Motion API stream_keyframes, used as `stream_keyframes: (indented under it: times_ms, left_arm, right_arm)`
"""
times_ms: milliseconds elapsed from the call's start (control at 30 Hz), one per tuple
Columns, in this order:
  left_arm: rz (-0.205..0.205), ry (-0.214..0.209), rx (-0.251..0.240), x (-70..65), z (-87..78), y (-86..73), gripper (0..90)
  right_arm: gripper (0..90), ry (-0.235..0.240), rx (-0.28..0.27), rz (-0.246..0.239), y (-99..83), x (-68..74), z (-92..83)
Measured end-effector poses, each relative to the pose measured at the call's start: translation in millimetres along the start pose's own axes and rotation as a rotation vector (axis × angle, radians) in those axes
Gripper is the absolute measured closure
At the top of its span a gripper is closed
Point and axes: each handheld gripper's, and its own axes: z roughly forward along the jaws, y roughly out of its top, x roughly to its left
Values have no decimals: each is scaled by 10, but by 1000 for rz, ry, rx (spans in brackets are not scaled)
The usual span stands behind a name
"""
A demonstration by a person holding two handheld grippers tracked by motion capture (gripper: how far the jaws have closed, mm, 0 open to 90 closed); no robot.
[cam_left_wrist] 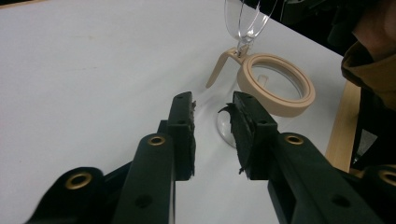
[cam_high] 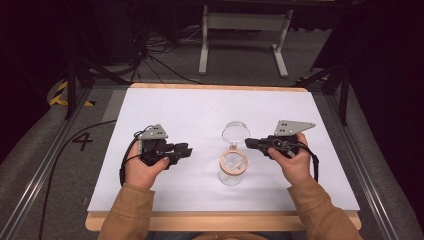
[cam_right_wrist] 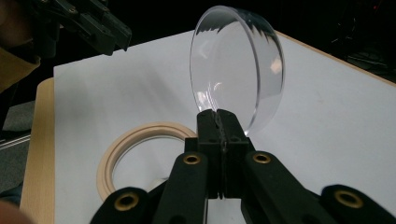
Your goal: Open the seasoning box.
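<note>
Over on the white surface (cam_high: 165, 107) I've got a glass jar with a tan ring (cam_high: 233, 163) at its mouth and a clear hinged lid (cam_right_wrist: 236, 70). My right hand-held gripper (cam_right_wrist: 221, 122) has its jaws pressed together on the rim of that lid, and the lid is swung up, standing nearly upright behind the ring. So opening looks pretty much done to me: the mouth is uncovered and I can see straight down into the jar from the high view. My left hand-held gripper (cam_left_wrist: 212, 112) is just beside the jar with jaws apart, gripping nothing. What's left, I'd guess, is either steadying the jar body with the left or letting the lid rest back fully.
</note>
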Motion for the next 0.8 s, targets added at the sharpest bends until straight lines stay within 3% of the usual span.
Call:
stream_keyframes:
  times_ms: [133,367,533,700,800]
  left_arm:
    - [23,25,28,14,-10,12,628]
    - [-12,97,46,127,-93,-6,567]
    - [-47,158,54,244,-158,-52,532]
    - [-85,200,59,351,-179,-100,497]
    - [-86,230,74,438,-169,-136,475]
  right_arm:
    - [879,-13,10,-3,21,-26,-119]
    - [837,-83,-1,20,10,-158,-391]
    - [771,-157,8,64,-52,-317,-596]
    - [707,-229,37,99,-138,-442,-694]
    - [666,-277,59,128,-219,-533,-735]
